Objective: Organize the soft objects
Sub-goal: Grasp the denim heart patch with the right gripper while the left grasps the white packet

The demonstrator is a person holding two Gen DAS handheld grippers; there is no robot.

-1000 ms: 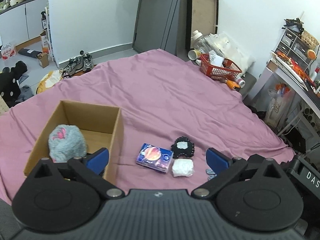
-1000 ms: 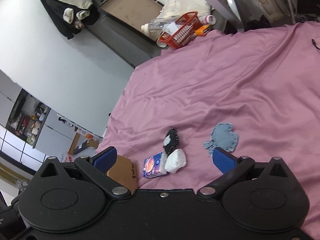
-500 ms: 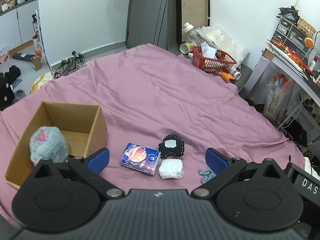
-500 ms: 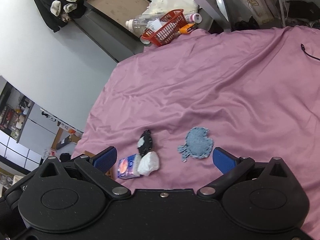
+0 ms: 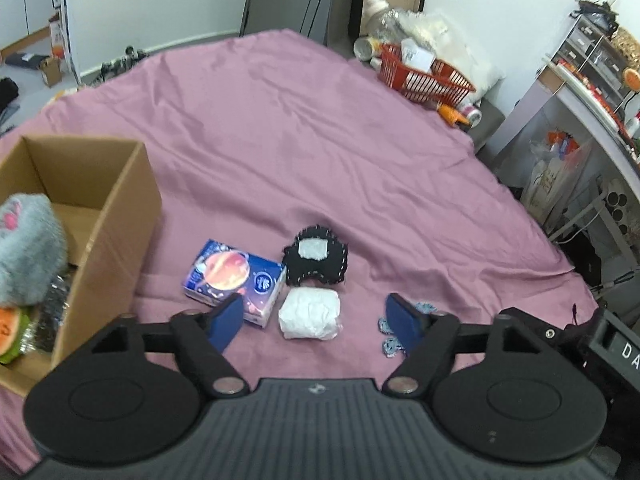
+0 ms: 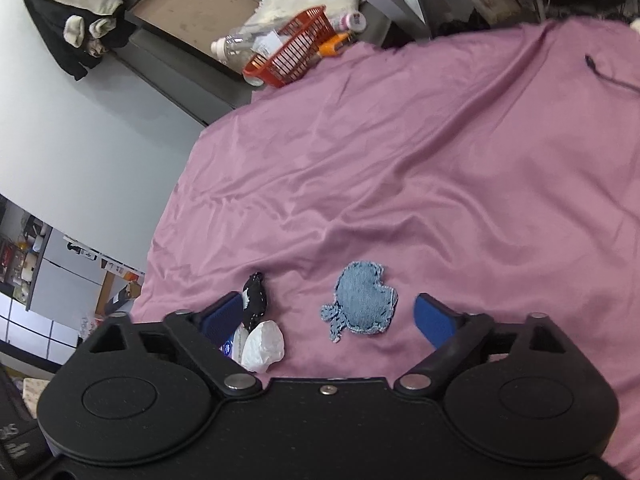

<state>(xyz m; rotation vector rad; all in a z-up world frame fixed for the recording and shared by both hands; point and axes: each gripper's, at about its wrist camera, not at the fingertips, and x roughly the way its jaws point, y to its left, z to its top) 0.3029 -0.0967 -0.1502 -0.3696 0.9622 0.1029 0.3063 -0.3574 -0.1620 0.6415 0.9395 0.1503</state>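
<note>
Left claw (image 5: pixel 316 316) spread wide, empty, white soft bundle (image 5: pixel 310 314) lying between its fingers on the bed (image 5: pixel 300 140). Right claw (image 6: pixel 328 314) equally wide, empty, framing the denim patch (image 6: pixel 362 304). Both look light and limp; pinch the bundle's middle, the patch by an edge. Cardboard box (image 5: pixel 116 216) sits left.

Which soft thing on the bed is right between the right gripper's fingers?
The blue denim patch. It lies alone in the gap of the open right gripper, while the white bundle and black pouch sit off by its left finger.
</note>
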